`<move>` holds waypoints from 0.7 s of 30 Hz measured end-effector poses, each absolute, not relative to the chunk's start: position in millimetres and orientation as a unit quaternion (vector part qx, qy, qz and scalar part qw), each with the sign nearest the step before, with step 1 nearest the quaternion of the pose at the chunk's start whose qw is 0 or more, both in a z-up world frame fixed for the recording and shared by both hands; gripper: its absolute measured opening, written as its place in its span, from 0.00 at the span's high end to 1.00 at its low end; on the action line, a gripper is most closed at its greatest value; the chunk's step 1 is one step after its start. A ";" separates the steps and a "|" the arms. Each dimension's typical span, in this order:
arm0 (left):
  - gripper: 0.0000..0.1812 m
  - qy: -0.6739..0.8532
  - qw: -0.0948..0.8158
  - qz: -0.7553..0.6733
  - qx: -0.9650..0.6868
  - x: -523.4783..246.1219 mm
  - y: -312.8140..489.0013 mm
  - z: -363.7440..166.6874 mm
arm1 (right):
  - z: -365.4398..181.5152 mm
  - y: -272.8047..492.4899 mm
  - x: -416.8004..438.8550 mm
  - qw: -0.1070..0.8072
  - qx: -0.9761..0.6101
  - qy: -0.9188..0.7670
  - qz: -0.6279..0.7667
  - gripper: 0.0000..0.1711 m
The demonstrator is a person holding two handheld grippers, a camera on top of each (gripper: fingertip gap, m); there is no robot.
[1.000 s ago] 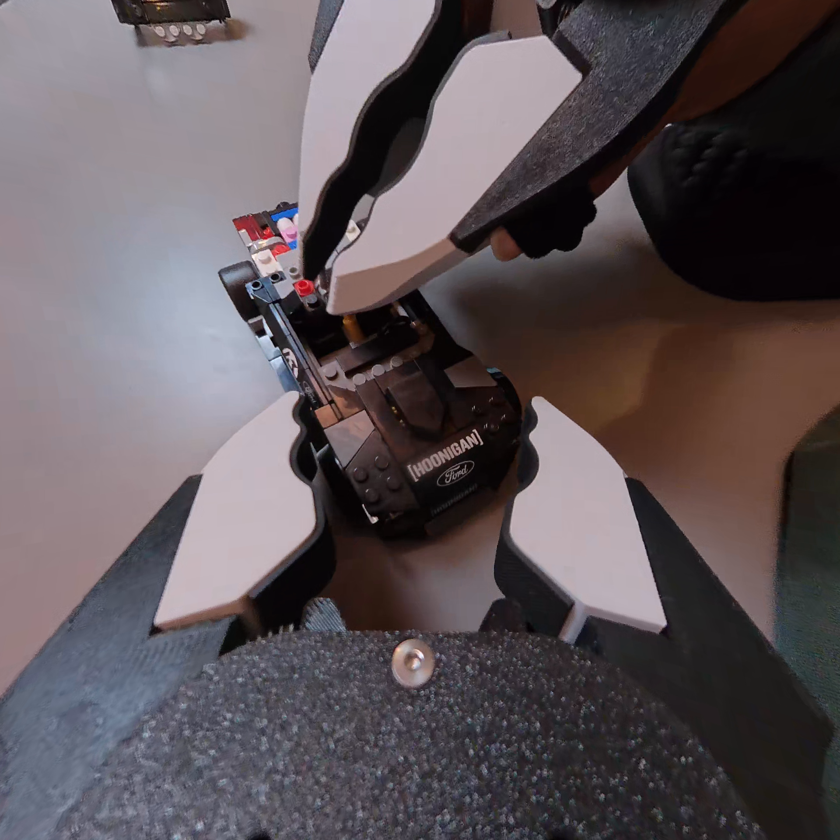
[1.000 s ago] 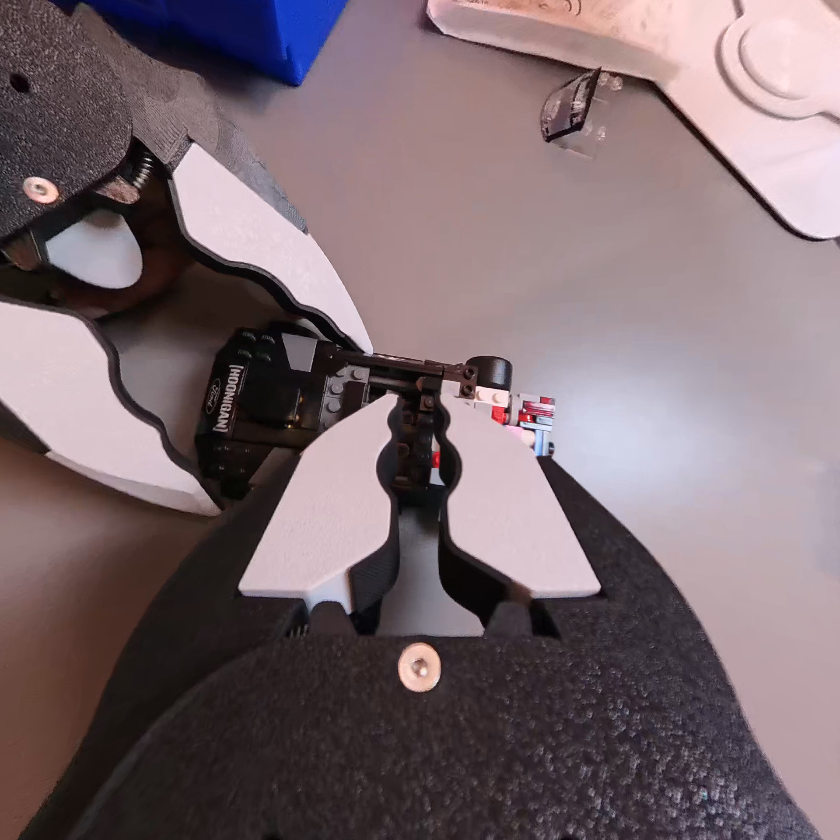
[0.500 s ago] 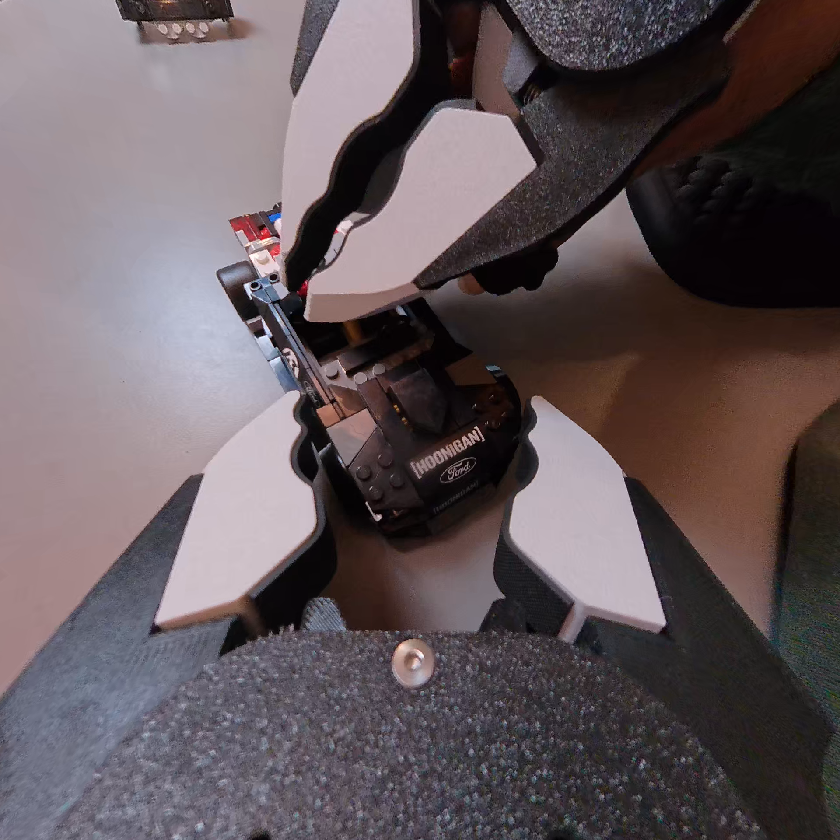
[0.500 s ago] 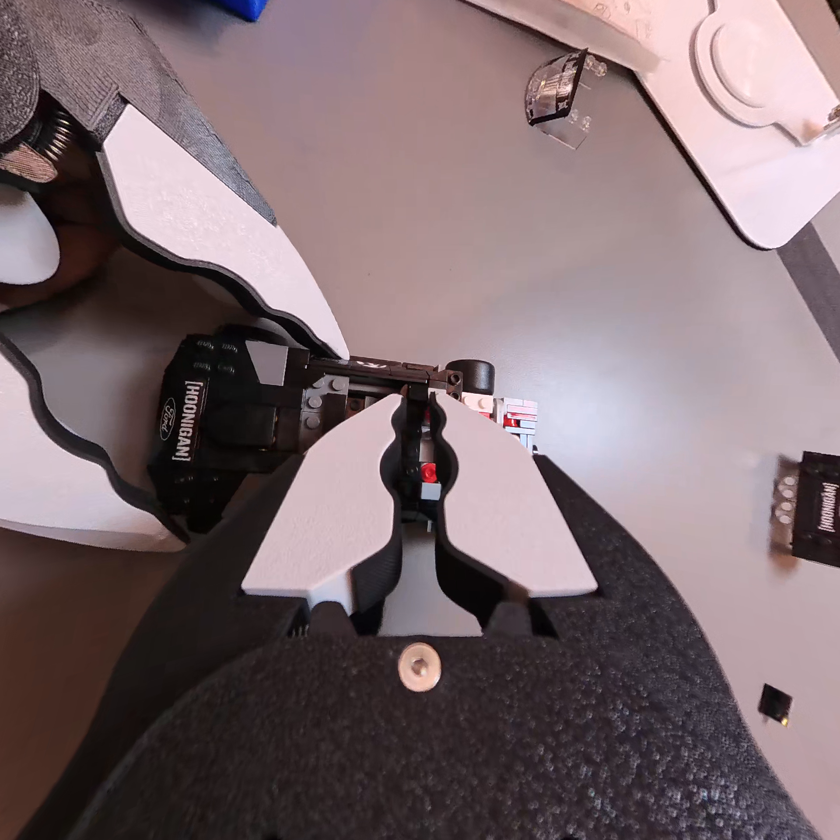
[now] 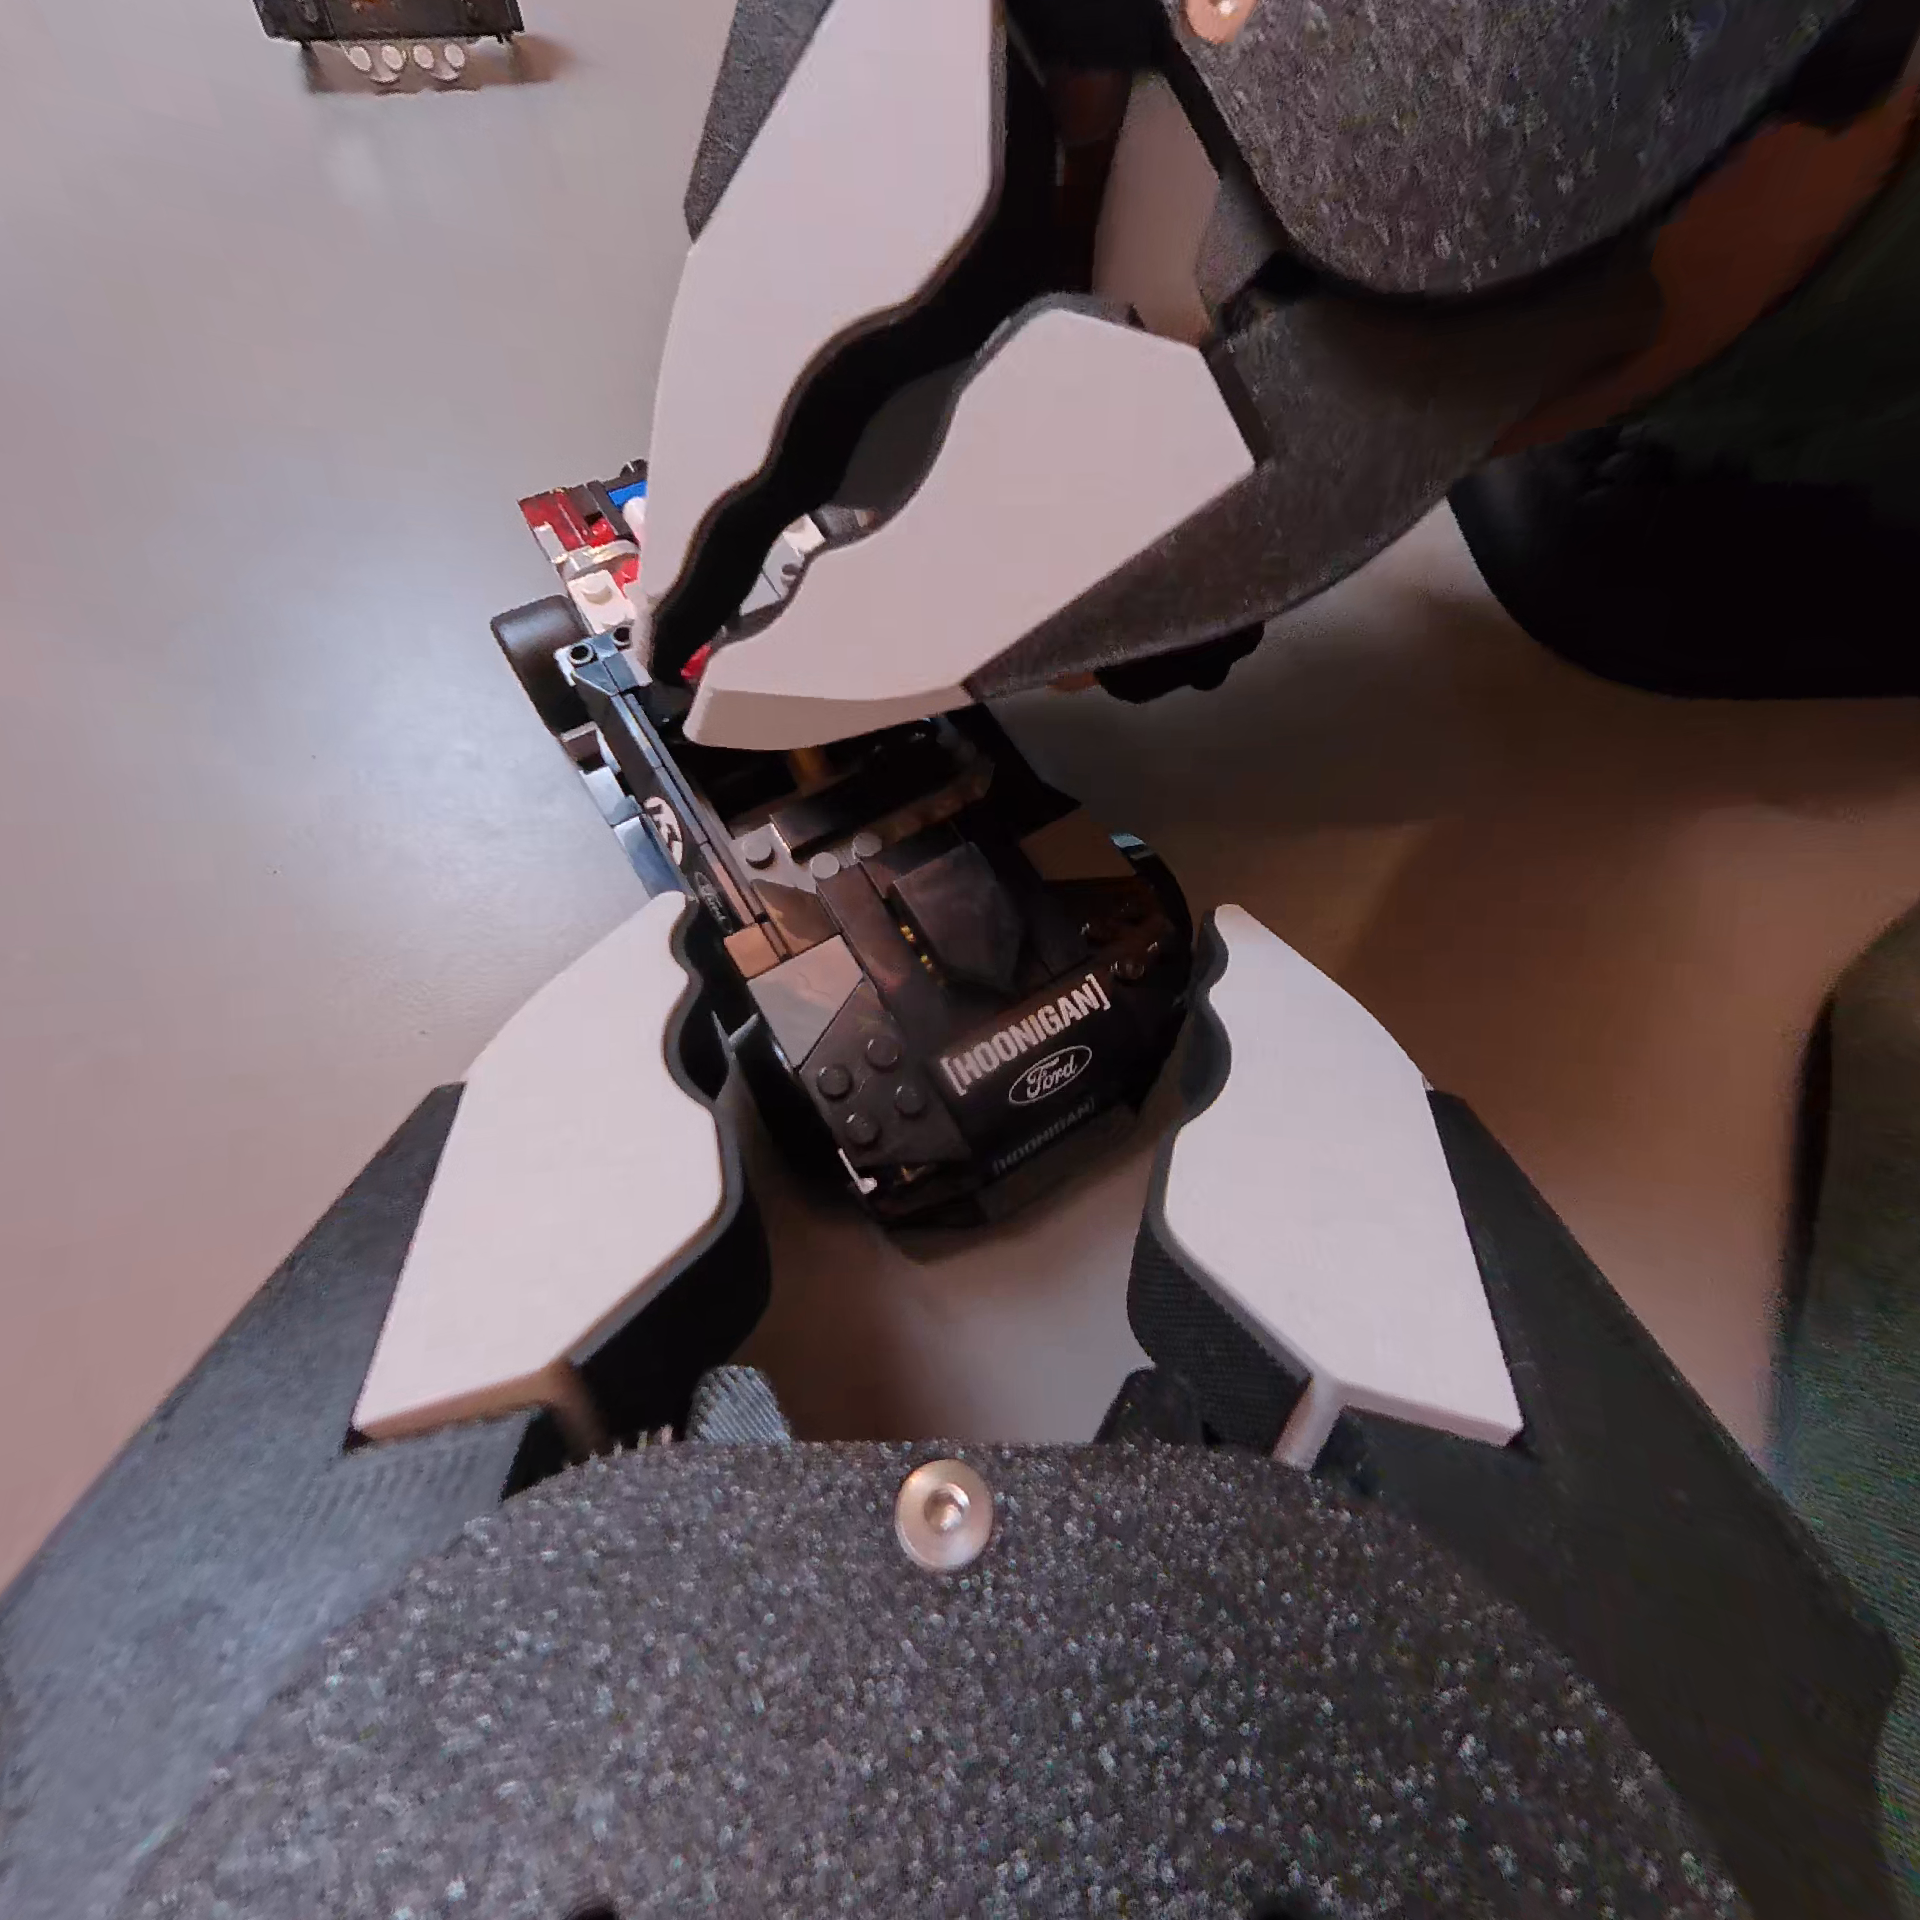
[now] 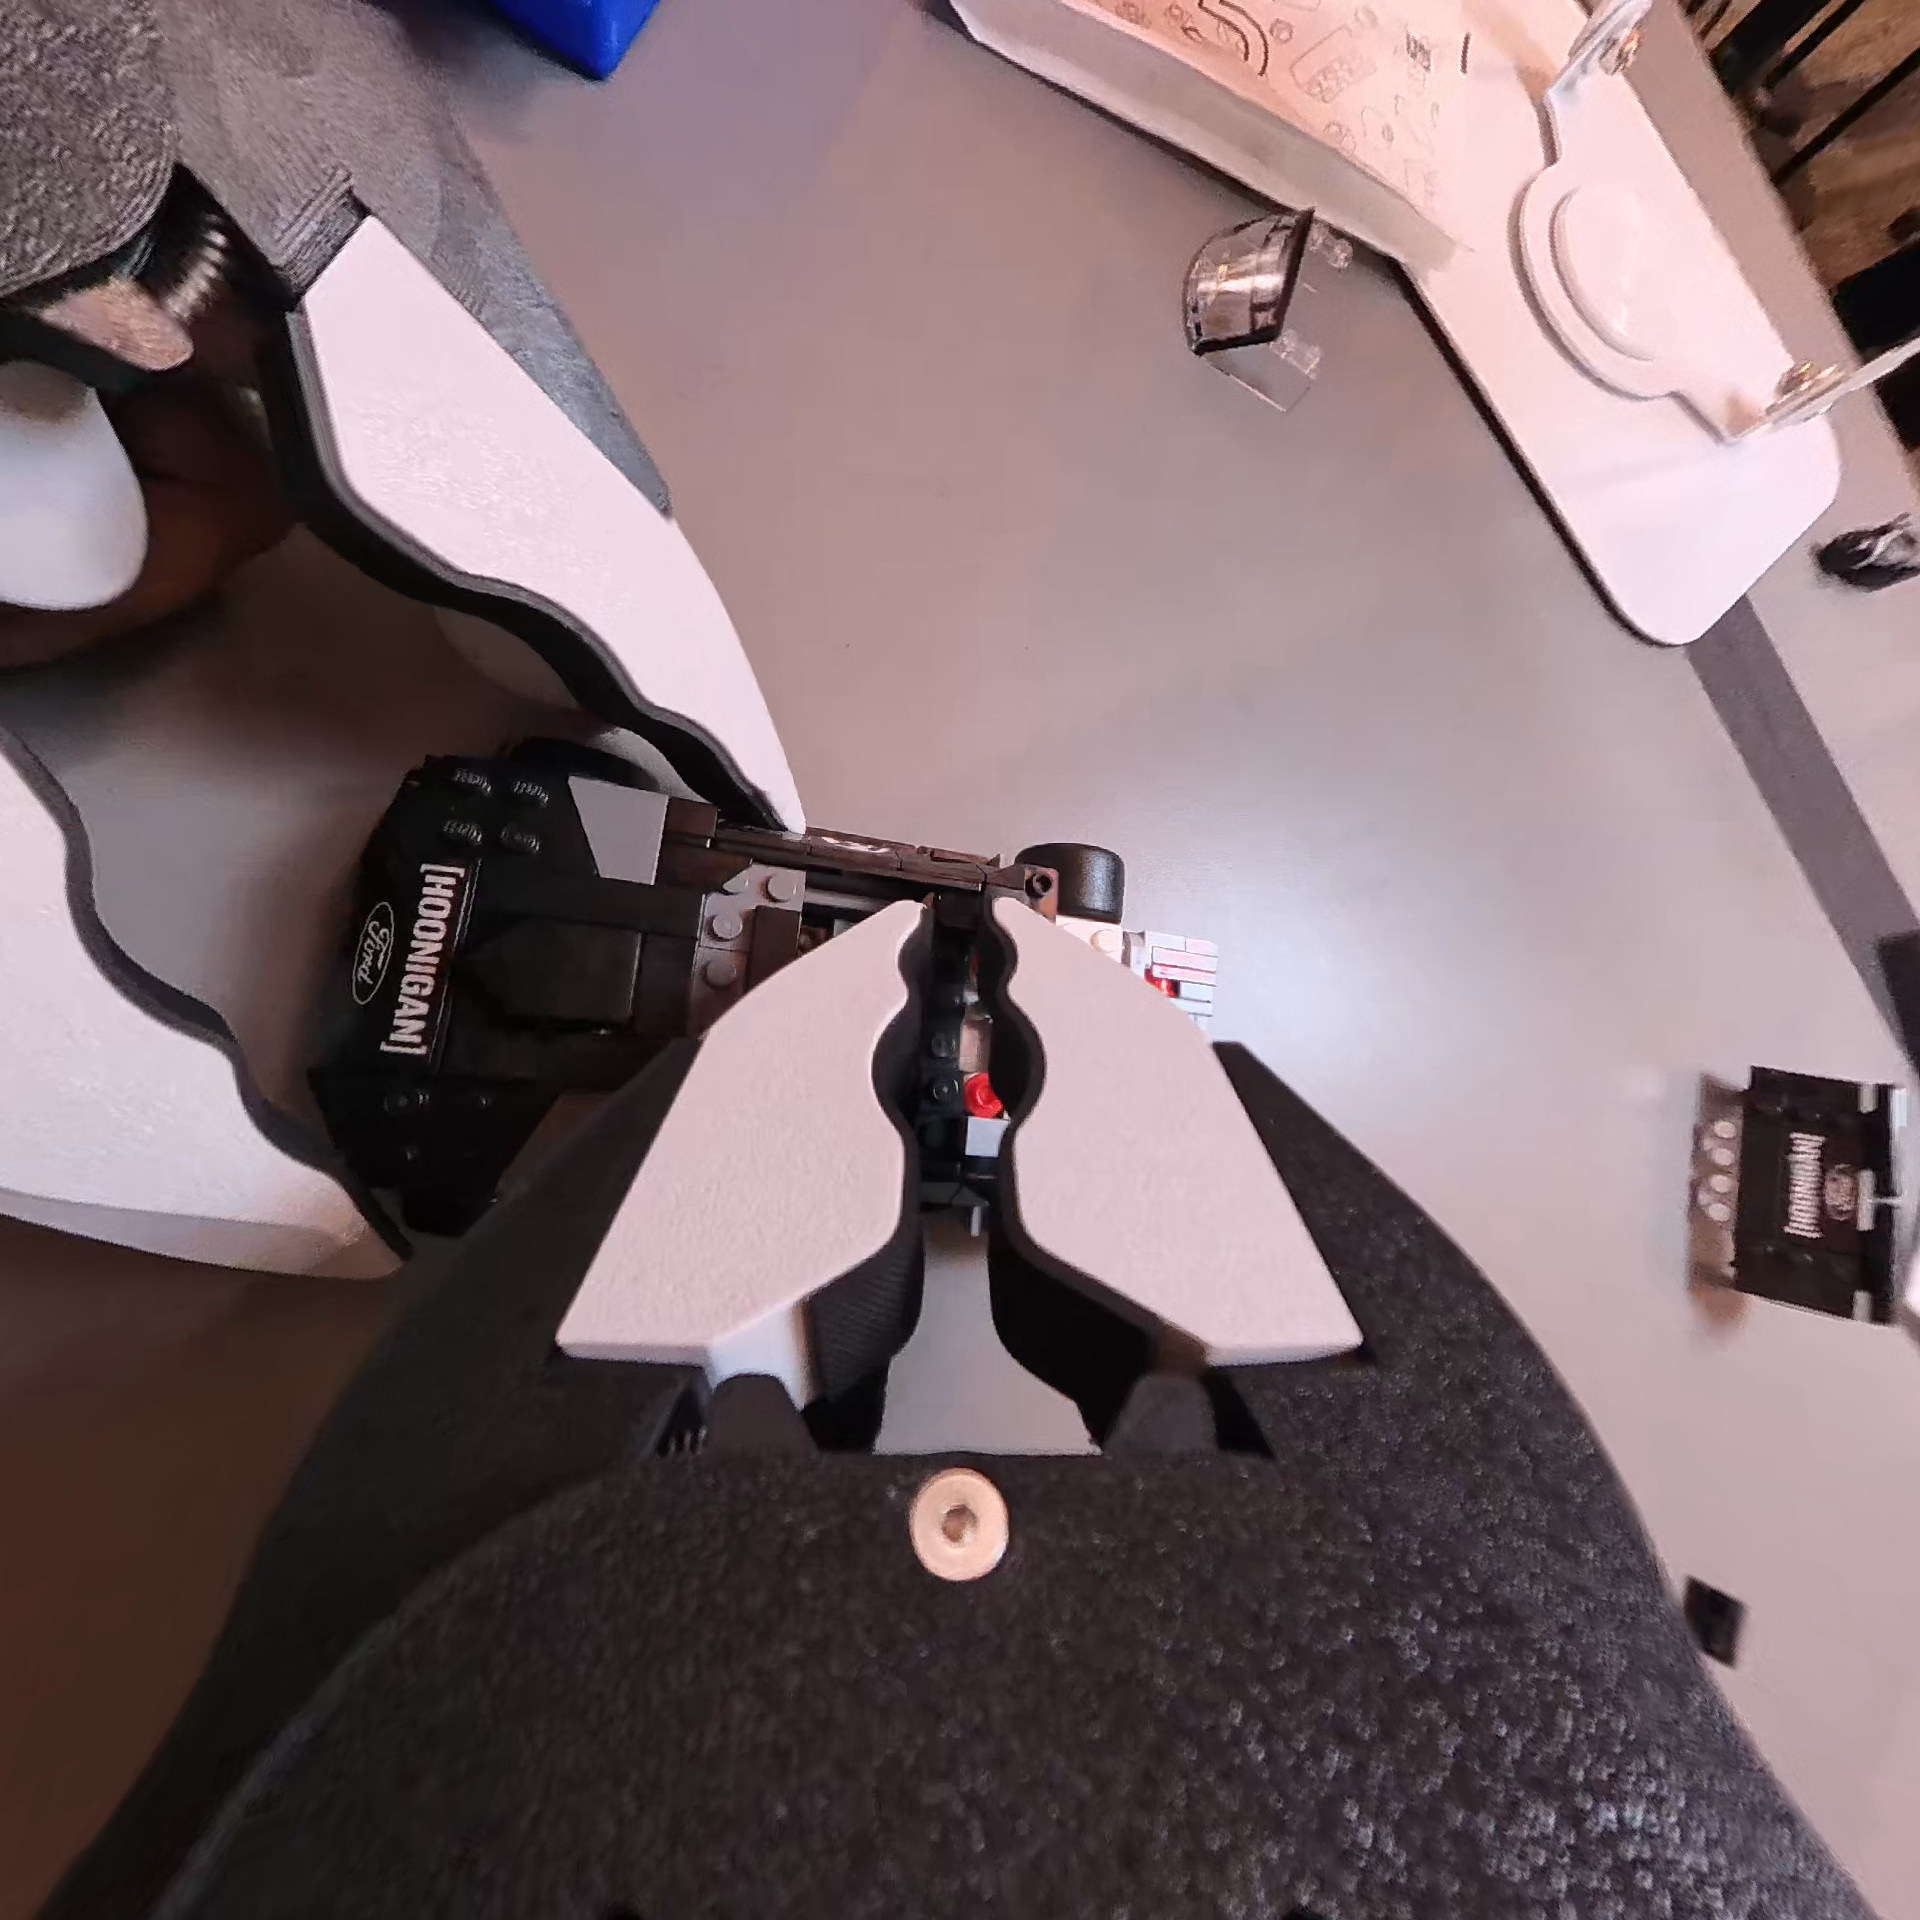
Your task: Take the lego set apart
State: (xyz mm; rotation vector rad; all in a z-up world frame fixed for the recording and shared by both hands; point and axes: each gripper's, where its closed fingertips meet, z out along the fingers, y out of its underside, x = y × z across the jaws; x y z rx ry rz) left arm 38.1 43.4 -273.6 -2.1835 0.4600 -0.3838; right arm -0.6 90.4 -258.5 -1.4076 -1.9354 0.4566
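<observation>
The left gripper (image 5: 940, 997) has its white fingers (image 5: 561, 1174) spread around the front of the black brick-built lego car (image 5: 935, 997), which stands on the smooth grey bench (image 5: 260, 520). The right gripper (image 6: 956, 914) has its fingers nearly together, pinching a thin black part in the car's middle. Only the right wrist view shows a clear windscreen piece (image 6: 1247, 301), a white flat board (image 6: 1662, 416) and a blue box corner (image 6: 582, 31); the loose black printed piece (image 6: 1808, 1205) shows in both.
</observation>
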 end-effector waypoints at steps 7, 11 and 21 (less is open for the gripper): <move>0.52 0.176 0.425 -0.155 -0.874 37.4 42.9 -273.9 | -255.0 81.0 -1.0 0.406 -0.478 -0.759 0.173 0.96; 0.53 0.171 0.425 -0.163 -0.874 37.1 43.3 -273.3 | -251.5 83.2 0.4 0.412 -0.486 -0.747 0.191 0.96; 0.55 0.148 0.488 -0.217 -0.832 22.8 42.6 -230.0 | -203.0 73.4 10.7 0.282 -0.551 -0.592 0.516 0.96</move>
